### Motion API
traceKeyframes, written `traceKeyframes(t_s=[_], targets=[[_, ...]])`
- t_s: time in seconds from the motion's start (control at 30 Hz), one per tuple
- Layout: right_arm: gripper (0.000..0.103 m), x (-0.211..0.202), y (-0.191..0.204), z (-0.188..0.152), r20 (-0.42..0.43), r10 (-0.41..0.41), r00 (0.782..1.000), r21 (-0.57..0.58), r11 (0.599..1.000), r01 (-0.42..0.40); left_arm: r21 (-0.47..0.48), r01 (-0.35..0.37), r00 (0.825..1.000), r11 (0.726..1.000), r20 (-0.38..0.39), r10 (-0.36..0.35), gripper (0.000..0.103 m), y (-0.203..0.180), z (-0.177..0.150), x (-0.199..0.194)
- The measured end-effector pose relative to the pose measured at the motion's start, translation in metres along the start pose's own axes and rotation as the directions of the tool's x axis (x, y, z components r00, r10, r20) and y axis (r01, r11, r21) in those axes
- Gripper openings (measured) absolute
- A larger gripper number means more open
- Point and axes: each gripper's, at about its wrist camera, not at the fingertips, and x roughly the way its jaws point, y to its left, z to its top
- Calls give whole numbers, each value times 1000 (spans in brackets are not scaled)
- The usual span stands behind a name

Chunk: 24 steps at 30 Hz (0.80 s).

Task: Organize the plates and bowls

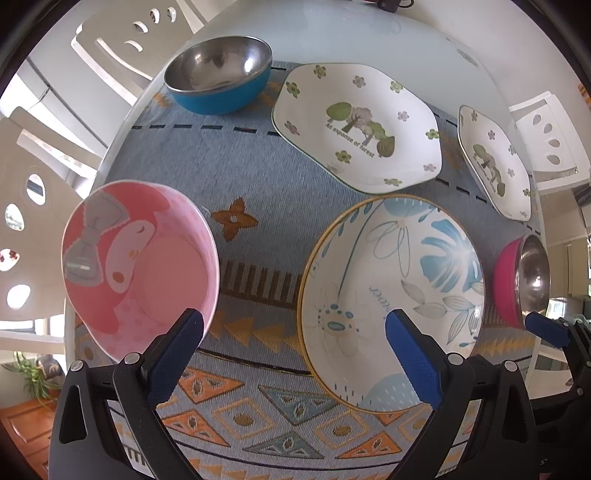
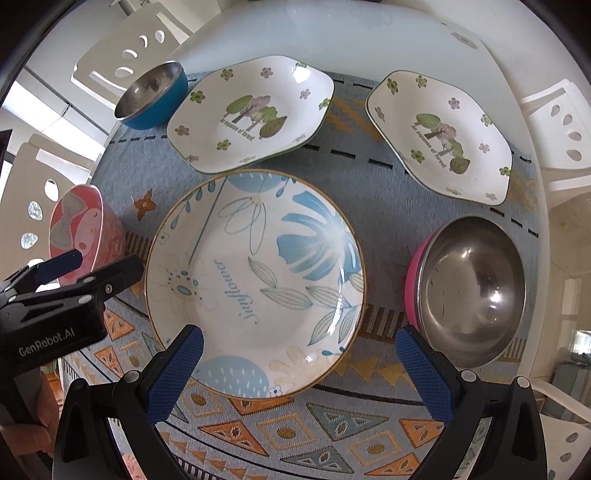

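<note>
A pink cartoon bowl (image 1: 140, 273) (image 2: 85, 229) stands on the mat at the left. To its right lies a round blue-flower plate (image 1: 391, 302) (image 2: 255, 280). Behind them are a blue steel bowl (image 1: 218, 74) (image 2: 151, 96) and two white hexagonal tree plates (image 1: 354, 125) (image 1: 495, 162) (image 2: 251, 114) (image 2: 439, 136). A pink steel bowl (image 1: 524, 280) (image 2: 469, 291) sits at the right. My left gripper (image 1: 295, 332) (image 2: 110, 258) is open over the mat between the cartoon bowl and the round plate. My right gripper (image 2: 299, 354) is open over the round plate's near rim, holding nothing.
A patterned blue woven mat (image 1: 266, 206) (image 2: 373, 184) covers the near part of a pale round table (image 1: 351, 33). White chairs with oval cut-outs (image 1: 122, 40) (image 2: 561, 122) ring the table. A hand (image 2: 26, 424) holds the left gripper's handle.
</note>
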Motion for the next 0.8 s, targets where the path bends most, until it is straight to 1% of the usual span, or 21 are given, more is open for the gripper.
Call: traceKeyframes(t_s=[0.13,0.27,0.4,0.53,0.63,0.67,0.7,0.73,0.77,0.8], targets=[[103,5,-4,-15,-14,12,1000,8,1000,-12,26,3,1000,1000,-18,-2,98,-3,-12,7],[103,15,-12,-32,-28,24,999,40,999,-23,31,19,999,999,-51,-17,98,-5,-26,19],[103,31,-19,-44,-40,10,999,66,998,-8,52,18,997,998,-70,-15,98,-12,-35,33],[103,54,-18,-46,-69,15,998,69,998,-10,72,11,996,997,-84,-5,98,-16,-38,51],[103,65,-17,-43,-59,8,998,66,998,-4,63,2,996,998,-86,3,98,-12,-36,64],[103,69,-16,-41,-54,6,999,64,998,-2,61,-1,996,998,-86,6,100,-11,-35,69],[103,74,-15,-38,-50,4,999,64,998,0,56,8,997,998,-80,-3,103,-9,-35,73],[103,79,-15,-35,-50,7,999,67,998,-4,44,30,998,999,-58,-28,103,-7,-33,74],[103,77,-14,-32,-8,-12,1000,66,998,12,46,29,999,999,-20,-28,103,-7,-32,73],[103,79,-13,-29,0,-16,1000,60,998,16,60,34,999,998,23,-35,103,-9,-32,72]])
